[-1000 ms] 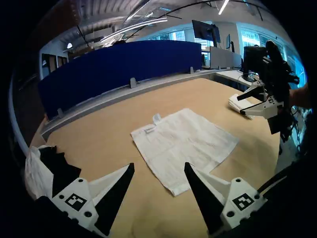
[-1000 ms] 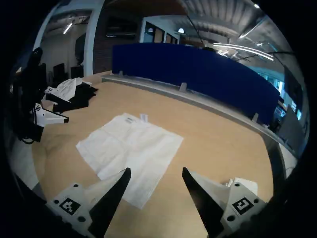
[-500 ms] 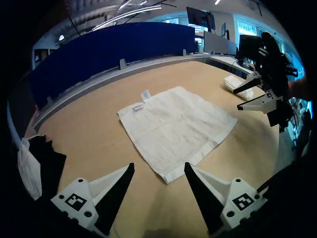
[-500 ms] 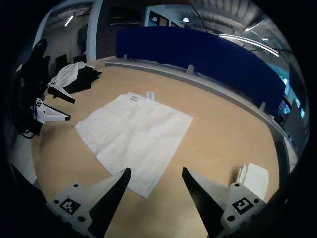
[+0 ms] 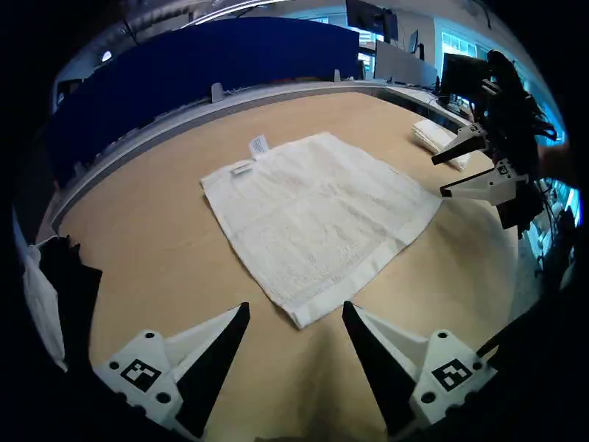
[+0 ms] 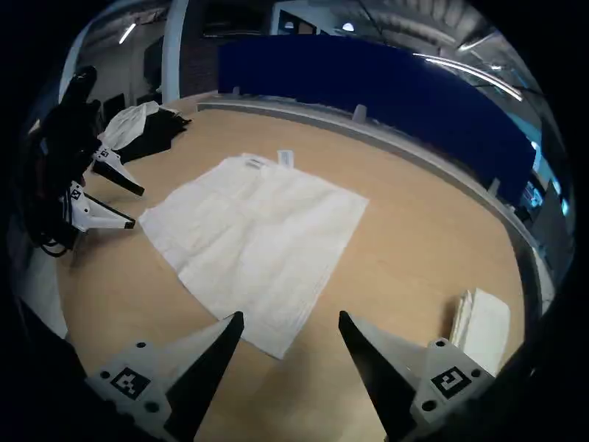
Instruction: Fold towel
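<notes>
A white towel (image 5: 316, 214) lies spread flat on the tan table (image 5: 162, 243), with a small tag at its far edge. My left gripper (image 5: 294, 324) hovers open just above the towel's near corner. In the right gripper view the same towel (image 6: 254, 236) spreads ahead, and my right gripper (image 6: 288, 330) stands open over its near corner. The right gripper (image 5: 450, 175) shows at the far right of the left gripper view, open, beside another corner. The left gripper (image 6: 124, 205) appears at the left of the right gripper view, open, beside the towel's left corner.
A stack of folded white towels (image 6: 482, 324) lies near the table's right edge, seen as folded towels (image 5: 440, 138) in the left gripper view. A heap of black and white cloth (image 6: 140, 125) sits at the far left. A blue divider (image 5: 206, 66) runs behind the table.
Both grippers have moved down and in toward the towel, which now looks larger and closer. Both stay open and the towel has not moved.
</notes>
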{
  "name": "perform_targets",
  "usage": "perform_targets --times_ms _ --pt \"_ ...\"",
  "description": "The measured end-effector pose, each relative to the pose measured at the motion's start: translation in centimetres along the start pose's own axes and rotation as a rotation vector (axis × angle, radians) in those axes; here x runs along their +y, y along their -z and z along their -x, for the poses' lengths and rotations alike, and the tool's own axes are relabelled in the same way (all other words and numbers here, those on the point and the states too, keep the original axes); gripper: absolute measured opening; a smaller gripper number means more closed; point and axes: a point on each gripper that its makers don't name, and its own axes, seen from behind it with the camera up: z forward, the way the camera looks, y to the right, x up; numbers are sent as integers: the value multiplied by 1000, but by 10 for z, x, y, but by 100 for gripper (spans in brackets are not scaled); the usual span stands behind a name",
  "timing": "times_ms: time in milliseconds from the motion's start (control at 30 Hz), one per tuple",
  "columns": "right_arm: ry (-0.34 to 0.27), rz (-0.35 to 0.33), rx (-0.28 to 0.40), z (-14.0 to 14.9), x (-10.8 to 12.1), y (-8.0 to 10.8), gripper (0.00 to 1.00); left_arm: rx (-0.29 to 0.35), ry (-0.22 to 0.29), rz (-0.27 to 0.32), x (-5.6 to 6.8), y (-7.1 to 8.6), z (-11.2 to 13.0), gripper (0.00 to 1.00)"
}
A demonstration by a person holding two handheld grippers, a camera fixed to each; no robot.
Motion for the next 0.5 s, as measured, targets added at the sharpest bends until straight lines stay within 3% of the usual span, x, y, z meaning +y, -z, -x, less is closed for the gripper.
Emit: perform_targets --times_ms 300,500 --pt "-11 -16 -38 14 -4 -5 95 -38 17 19 3 -6 10 94" --pt "-18 -25 -56 20 -9 -9 86 -67 25 33 5 -8 16 93"
